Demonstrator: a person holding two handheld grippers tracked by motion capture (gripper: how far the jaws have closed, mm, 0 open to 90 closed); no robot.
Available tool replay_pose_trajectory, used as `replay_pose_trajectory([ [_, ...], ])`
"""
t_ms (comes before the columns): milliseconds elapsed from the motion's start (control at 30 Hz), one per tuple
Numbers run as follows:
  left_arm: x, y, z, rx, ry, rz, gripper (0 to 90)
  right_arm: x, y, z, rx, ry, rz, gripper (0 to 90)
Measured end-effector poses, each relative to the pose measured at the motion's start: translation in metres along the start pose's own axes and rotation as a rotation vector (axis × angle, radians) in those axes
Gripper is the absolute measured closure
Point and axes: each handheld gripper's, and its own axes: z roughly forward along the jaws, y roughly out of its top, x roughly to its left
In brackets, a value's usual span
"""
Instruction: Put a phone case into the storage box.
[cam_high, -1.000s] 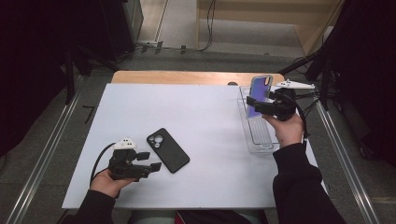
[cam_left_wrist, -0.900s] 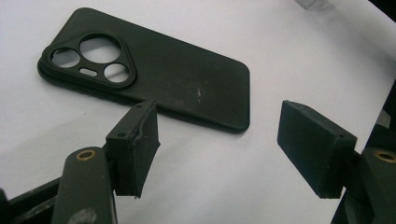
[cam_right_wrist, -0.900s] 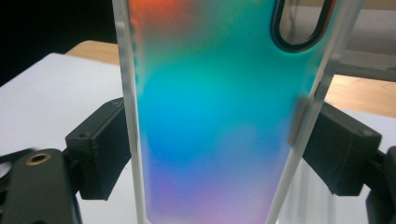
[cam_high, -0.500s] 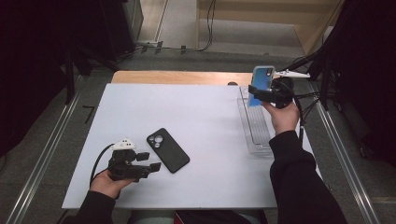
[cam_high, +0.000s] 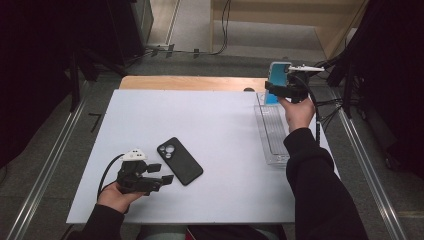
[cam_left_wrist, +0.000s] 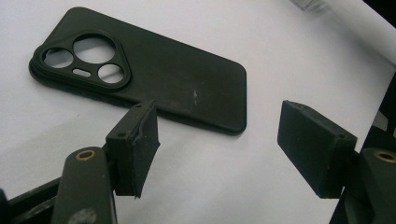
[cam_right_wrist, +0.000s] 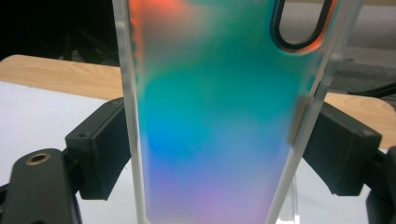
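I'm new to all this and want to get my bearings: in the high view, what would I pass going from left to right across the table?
Left gripper, open → black phone case lying flat → clear plastic tray → iridescent phone case, held up over the tray's far end → right gripper, gripping it.

The black phone case (cam_left_wrist: 154, 79), in the upper left of the left gripper view, looks like matt, slightly rubbery plastic, with faint scuffs and dust specks on its flat back. The pads (cam_left_wrist: 135, 144) of the left gripper (cam_left_wrist: 224, 144) are dull black foam or rubber, rough and nicked at the edges, on smooth black plastic arms with small brass-coloured eyelets. The rainbow phone case (cam_right_wrist: 219, 116), at the centre of the right gripper view, is frosted, translucent plastic with a clear glossy rim. The table top (cam_high: 200, 125) is smooth, matt white, with a strip of bare pale wood (cam_high: 190, 82) along its far edge. The tray (cam_high: 270, 130) at right is clear glossy plastic.
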Motion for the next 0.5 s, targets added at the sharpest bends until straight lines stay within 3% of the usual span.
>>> replay_pose_trajectory([
  [233, 0.001, 0.0, 0.0, 0.001, -0.001, -0.001, 29.2, -0.005, -0.005, 0.021, -0.027, -0.023, -0.002, 14.2],
  [367, 0.0, 0.0, -0.001, 0.0, 0.0, 0.001, 29.2, -0.005, -0.011, 0.035, -0.004, -0.052, 0.025, 14.1],
  [500, 0.001, 0.0, -0.001, -0.001, -0.001, -0.001, 29.2, -0.004, -0.017, 0.047, 0.014, -0.087, 0.01, 14.0],
])
